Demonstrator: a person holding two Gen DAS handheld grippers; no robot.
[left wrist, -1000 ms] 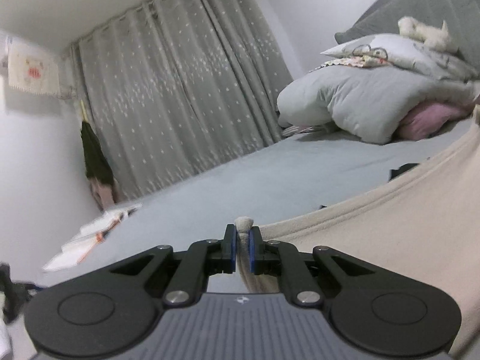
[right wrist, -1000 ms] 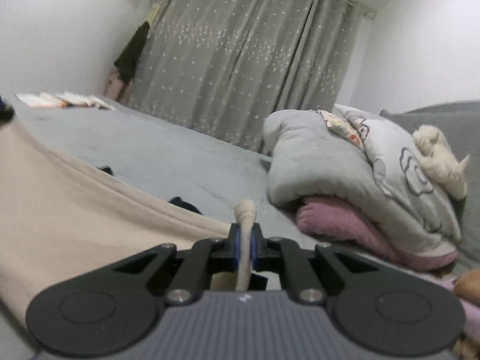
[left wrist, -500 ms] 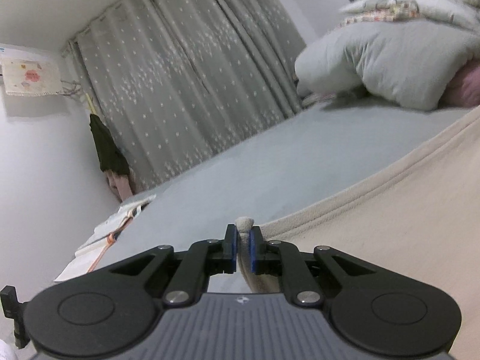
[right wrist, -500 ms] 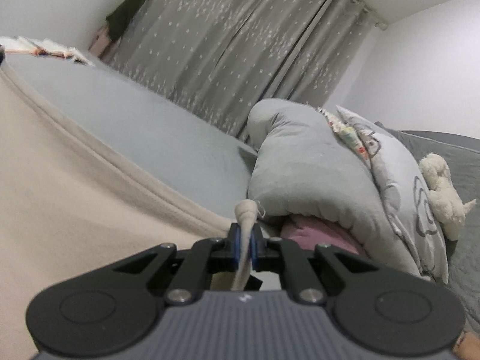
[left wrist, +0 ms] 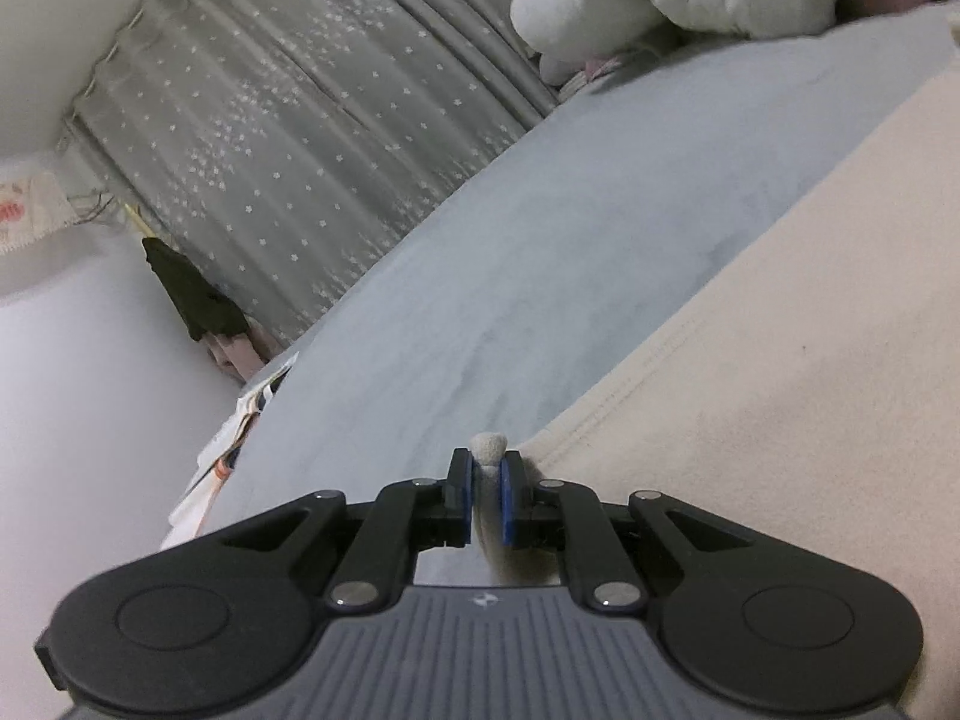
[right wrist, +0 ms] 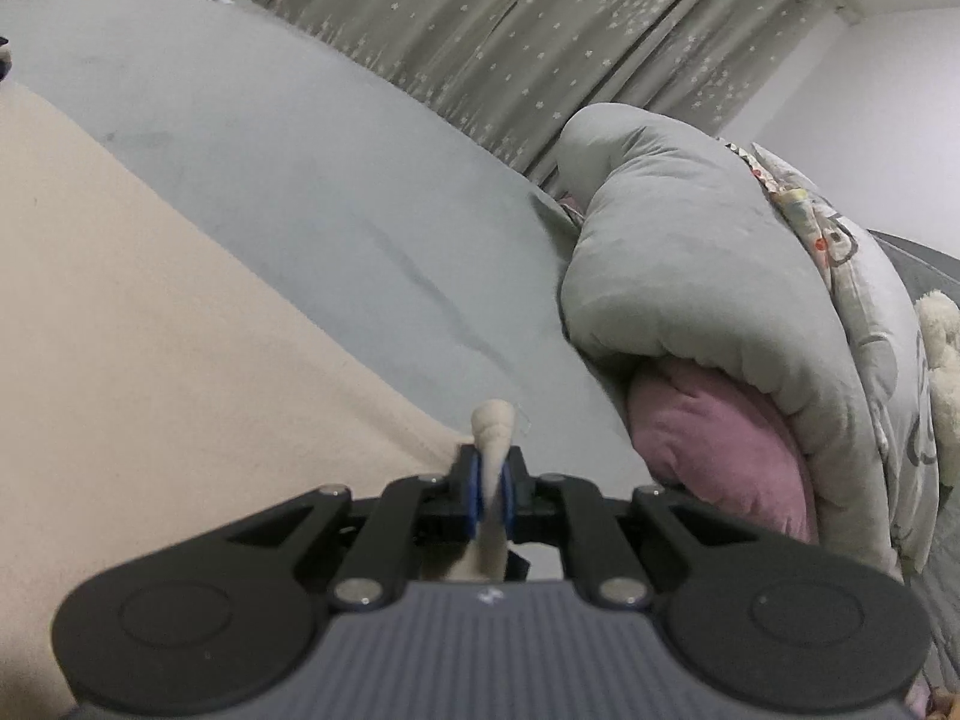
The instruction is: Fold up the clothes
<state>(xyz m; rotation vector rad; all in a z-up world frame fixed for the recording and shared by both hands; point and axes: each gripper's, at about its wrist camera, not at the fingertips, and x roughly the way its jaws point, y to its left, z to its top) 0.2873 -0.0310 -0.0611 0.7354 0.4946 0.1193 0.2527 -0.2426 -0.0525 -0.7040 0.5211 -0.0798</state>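
— What are your fingers doing?
— Left fingers [left wrist: 486, 501] and right fingers [right wrist: 491, 491] are each pinching an edge of the cream knit garment [left wrist: 780, 396], which is stretching between them over the grey-blue bed [right wrist: 336, 180].
— Advice?
— I'm keeping both pinches level and the edge taut.

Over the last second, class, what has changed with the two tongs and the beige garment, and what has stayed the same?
Both tongs have swung forward and tipped: curtain and pillows have climbed in both views, and the bed now fills them. The beige garment has travelled along, hiding the dark items seen beyond its edge earlier. Unchanged: the left tongs and right tongs stay shut on its corners.
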